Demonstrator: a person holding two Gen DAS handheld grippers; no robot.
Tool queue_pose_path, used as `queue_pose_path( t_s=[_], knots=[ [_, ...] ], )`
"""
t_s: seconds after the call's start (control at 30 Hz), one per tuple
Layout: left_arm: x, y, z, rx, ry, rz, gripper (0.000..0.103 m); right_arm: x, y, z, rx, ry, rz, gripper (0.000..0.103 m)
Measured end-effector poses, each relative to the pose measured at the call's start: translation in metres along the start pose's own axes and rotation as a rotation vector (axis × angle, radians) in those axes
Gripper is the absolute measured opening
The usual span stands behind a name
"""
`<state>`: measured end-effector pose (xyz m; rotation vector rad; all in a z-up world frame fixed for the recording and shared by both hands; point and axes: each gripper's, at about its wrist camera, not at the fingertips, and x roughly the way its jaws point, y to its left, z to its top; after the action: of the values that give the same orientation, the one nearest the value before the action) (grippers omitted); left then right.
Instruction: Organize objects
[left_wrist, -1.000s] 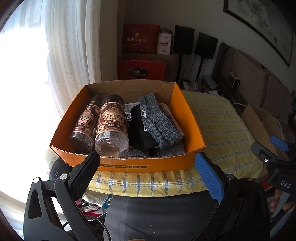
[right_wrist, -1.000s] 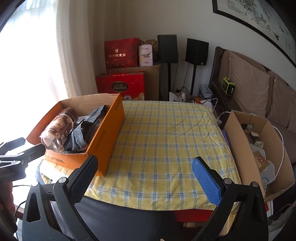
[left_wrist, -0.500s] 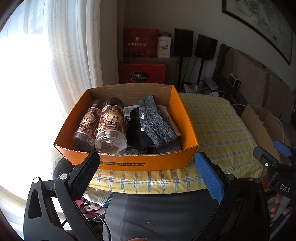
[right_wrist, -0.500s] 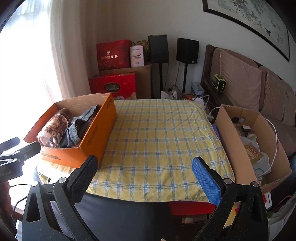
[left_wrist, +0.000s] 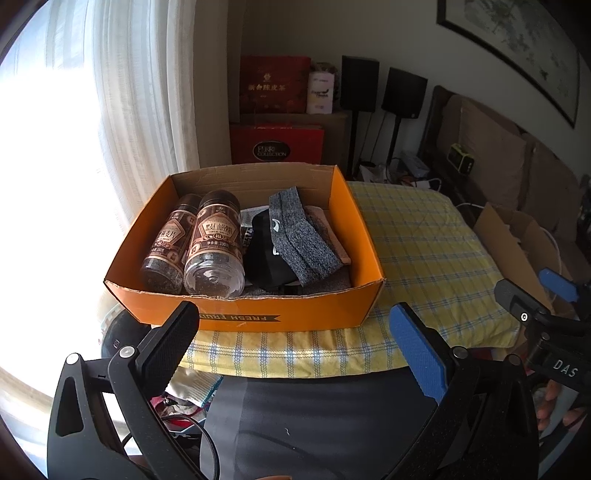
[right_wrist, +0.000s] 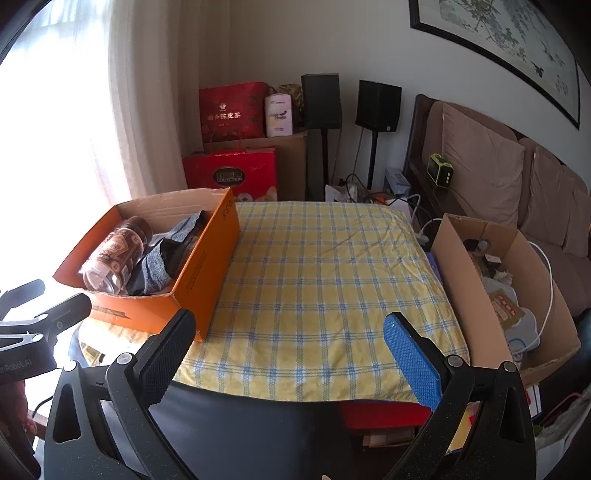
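Note:
An orange cardboard box (left_wrist: 258, 317) stands on the left part of a yellow checked cloth (left_wrist: 424, 258). In it lie two brown-labelled jars (left_wrist: 214, 243), a grey folded cloth (left_wrist: 303, 243) and a black garment (left_wrist: 266, 254). My left gripper (left_wrist: 295, 343) is open and empty, just in front of the box. My right gripper (right_wrist: 291, 350) is open and empty, at the near edge of the cloth (right_wrist: 325, 280), right of the box (right_wrist: 207, 273). One jar (right_wrist: 114, 254) shows there too.
A brown cardboard box (right_wrist: 491, 295) with loose items stands right of the cloth. Red gift boxes (right_wrist: 232, 173), two speakers on stands (right_wrist: 376, 107) and a sofa (right_wrist: 517, 184) are behind. A curtained window (left_wrist: 122, 110) is at left.
Both grippers have drawn back and risen a little from the table; the box and cloth look farther away. Both stay open and empty. Nothing in the box has moved.

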<state>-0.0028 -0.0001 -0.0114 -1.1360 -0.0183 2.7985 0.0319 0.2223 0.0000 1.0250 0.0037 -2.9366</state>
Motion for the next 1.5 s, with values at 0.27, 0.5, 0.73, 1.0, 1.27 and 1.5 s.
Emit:
queue_pose_path(
  t_s=[0.27,0.5,0.73,1.0,1.27,1.5],
  knots=[
    [-0.0022,-0.003,-0.0017,0.006,0.0,0.001,0.103,-0.0039,0.0004,0.0001,0.0,-0.008,-0.01,0.102],
    [-0.0029,-0.0013,-0.0012,-0.004,0.0,0.01,0.103,-0.0055,0.0026,-0.0006,-0.011,-0.014,-0.011,0.102],
    [-0.002,-0.0014,-0.0013,-0.004,0.001,0.007,0.103,-0.0051,0.0015,-0.0001,-0.007,-0.012,-0.012,0.102],
    [-0.0019,-0.0016,-0.0021,-0.002,0.002,0.008,0.103,-0.0039,0.0012,-0.0008,-0.005,-0.008,-0.01,0.102],
    [-0.0039,-0.0014,-0.0012,-0.004,-0.006,0.011,0.103,-0.0043,0.0046,-0.0013,-0.008,-0.013,-0.009,0.102],
    [-0.0031,-0.0013,-0.0011,-0.001,0.0,0.01,0.103,-0.0056,0.0038,-0.0019,-0.008,-0.016,-0.01,0.102]
  ],
)
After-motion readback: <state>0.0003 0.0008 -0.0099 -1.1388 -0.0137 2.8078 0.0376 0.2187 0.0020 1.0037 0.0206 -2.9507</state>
